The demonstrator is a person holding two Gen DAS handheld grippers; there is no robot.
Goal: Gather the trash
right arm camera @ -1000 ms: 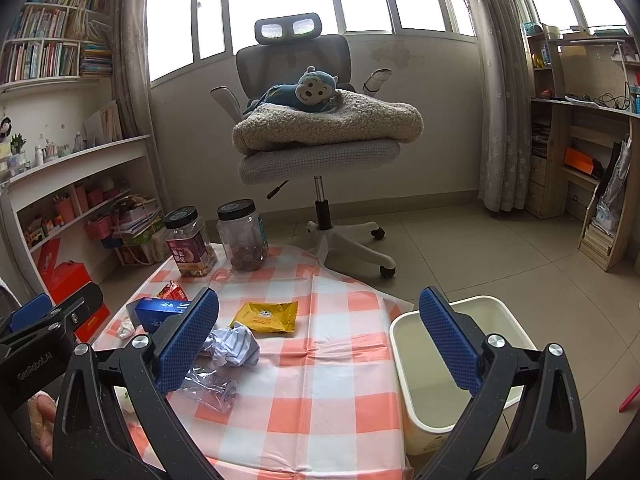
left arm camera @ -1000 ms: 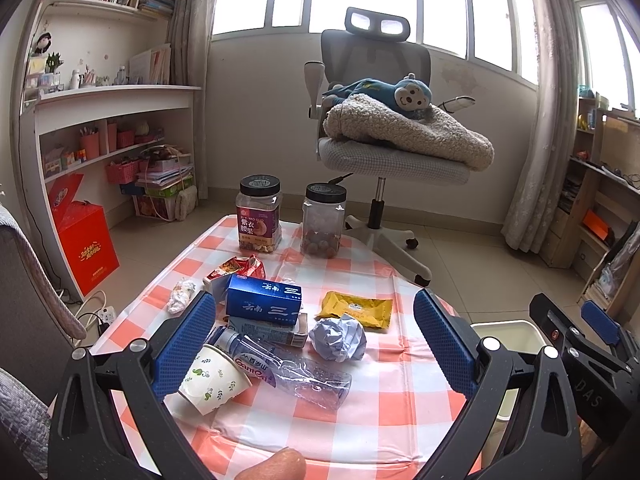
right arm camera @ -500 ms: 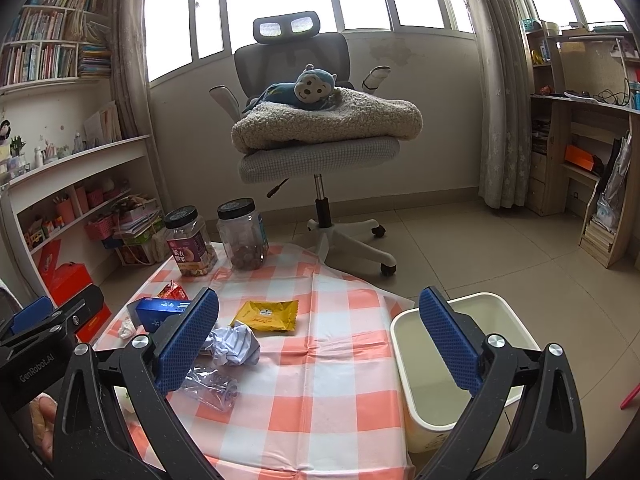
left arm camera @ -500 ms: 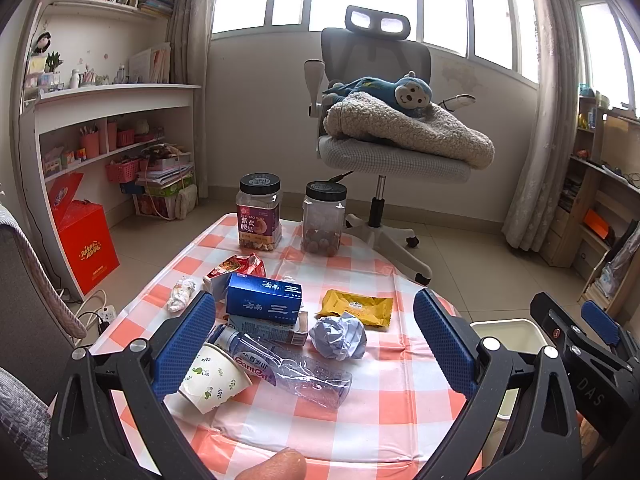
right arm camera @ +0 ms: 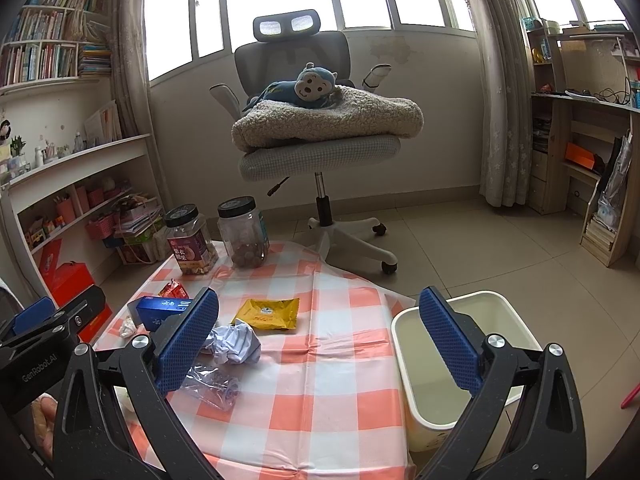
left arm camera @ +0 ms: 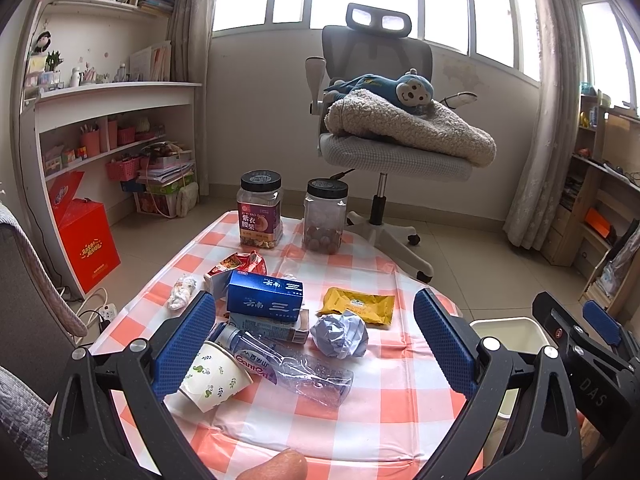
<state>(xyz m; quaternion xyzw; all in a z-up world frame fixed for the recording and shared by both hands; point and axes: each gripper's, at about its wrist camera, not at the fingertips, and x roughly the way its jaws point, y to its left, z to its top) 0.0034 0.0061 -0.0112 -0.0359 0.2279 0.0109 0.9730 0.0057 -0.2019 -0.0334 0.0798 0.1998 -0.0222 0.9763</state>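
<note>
Trash lies on the orange-checked table (left arm camera: 400, 404): a crushed clear bottle (left arm camera: 288, 364), a paper cup (left arm camera: 212, 376) on its side, a crumpled paper ball (left arm camera: 339, 335), a yellow wrapper (left arm camera: 358, 305), a blue box (left arm camera: 264, 294), a red snack bag (left arm camera: 240, 264) and a small white wrapper (left arm camera: 182, 292). My left gripper (left arm camera: 314, 340) hangs open above the near edge, holding nothing. My right gripper (right arm camera: 320, 340) is open too, over the table's right side beside the cream bin (right arm camera: 460, 360). The paper ball (right arm camera: 236, 344) and yellow wrapper (right arm camera: 270, 314) show there as well.
Two black-lidded jars (left arm camera: 260, 216) (left arm camera: 325, 216) stand at the table's far end. A grey office chair (left arm camera: 384, 152) with a blanket and plush monkey stands behind. Shelves (left arm camera: 104, 128) line the left wall, a red gift bag (left arm camera: 86, 240) on the floor.
</note>
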